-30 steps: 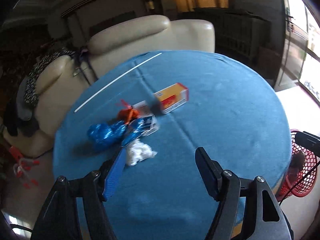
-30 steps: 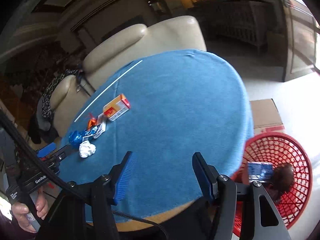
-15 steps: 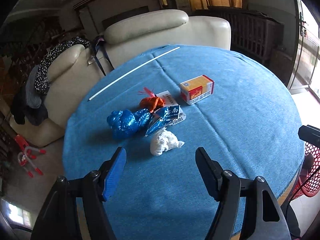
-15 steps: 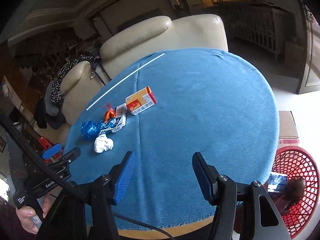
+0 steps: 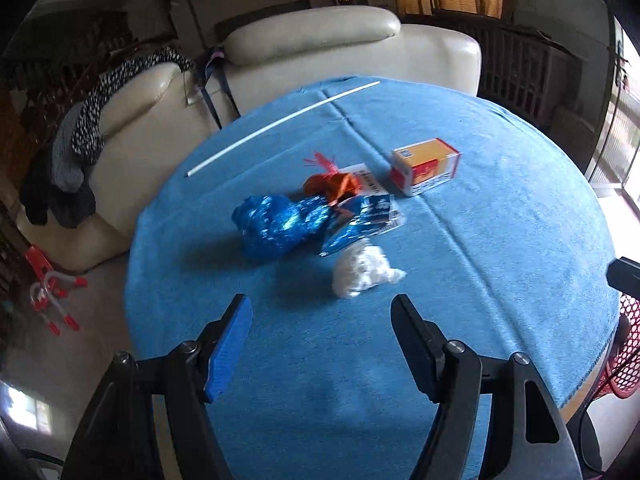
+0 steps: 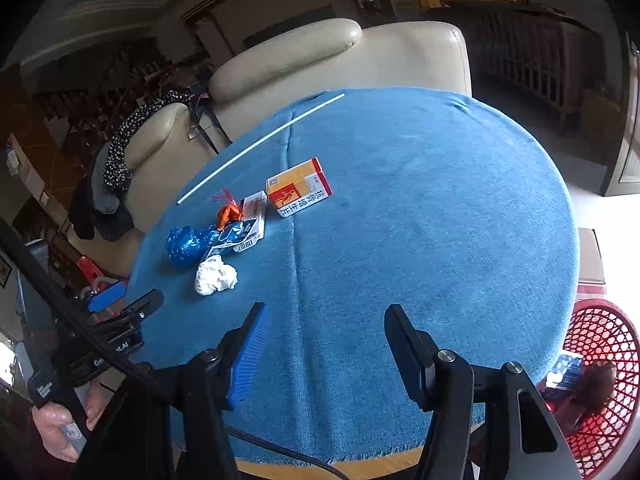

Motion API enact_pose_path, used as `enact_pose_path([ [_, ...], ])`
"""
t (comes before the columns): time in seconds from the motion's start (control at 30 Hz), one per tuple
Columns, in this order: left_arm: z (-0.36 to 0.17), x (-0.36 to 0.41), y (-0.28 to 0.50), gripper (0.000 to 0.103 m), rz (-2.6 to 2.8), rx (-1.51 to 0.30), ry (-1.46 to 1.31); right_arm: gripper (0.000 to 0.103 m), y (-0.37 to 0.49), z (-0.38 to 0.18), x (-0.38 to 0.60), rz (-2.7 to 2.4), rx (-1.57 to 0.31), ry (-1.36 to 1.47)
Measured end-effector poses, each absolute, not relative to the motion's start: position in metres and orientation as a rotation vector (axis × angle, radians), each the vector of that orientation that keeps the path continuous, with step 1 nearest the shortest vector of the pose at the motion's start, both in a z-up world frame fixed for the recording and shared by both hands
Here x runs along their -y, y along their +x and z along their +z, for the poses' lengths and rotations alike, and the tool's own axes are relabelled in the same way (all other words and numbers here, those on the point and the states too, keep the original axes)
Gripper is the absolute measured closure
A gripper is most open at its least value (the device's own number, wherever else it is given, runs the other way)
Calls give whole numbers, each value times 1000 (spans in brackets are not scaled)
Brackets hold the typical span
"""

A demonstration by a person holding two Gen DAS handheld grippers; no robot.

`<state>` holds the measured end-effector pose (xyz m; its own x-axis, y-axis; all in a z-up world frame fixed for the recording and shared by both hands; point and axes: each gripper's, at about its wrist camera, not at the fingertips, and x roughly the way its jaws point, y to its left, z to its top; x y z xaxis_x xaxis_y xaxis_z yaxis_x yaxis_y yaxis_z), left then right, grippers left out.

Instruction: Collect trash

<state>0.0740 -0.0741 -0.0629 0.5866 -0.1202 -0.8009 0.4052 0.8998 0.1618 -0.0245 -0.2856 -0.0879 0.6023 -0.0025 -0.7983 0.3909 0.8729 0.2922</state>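
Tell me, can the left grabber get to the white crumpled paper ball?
Probably yes. The left gripper is open and empty, and the white paper ball lies just beyond its fingertips with only bare blue tablecloth between. The blue wrapper sits beside it, not in front.

Red basket cut off at the left-wrist frame edge; contents indistinct.

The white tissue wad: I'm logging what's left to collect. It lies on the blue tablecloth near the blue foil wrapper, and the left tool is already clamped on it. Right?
Not quite. The tissue wad does lie on the tablecloth near the foil wrapper, but the left tool is open and short of it, holding nothing. The left wrist view shows this.
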Motion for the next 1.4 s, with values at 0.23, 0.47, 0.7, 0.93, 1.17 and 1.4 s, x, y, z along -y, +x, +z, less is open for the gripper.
enact_pose_path([
  [0.23,-74,18,145,30,-246,-969,257,39,-22,-97,281,-241,-930,477],
  [0.47,-82,3,210,30,-306,-1011,155,39,-17,-108,275,-230,-959,497],
  [0.7,-96,17,248,31,-456,-1071,20,39,-15,-111,268,-215,-973,486],
  [0.93,-108,32,252,46,-516,-1120,1,39,-15,-113,269,-216,-976,497],
  [1.17,-112,29,244,61,-520,-1137,-37,39,-12,-114,265,-204,-982,494],
  [1.4,-105,15,223,88,-502,-1114,-102,39,7,-117,257,-142,-995,519],
])
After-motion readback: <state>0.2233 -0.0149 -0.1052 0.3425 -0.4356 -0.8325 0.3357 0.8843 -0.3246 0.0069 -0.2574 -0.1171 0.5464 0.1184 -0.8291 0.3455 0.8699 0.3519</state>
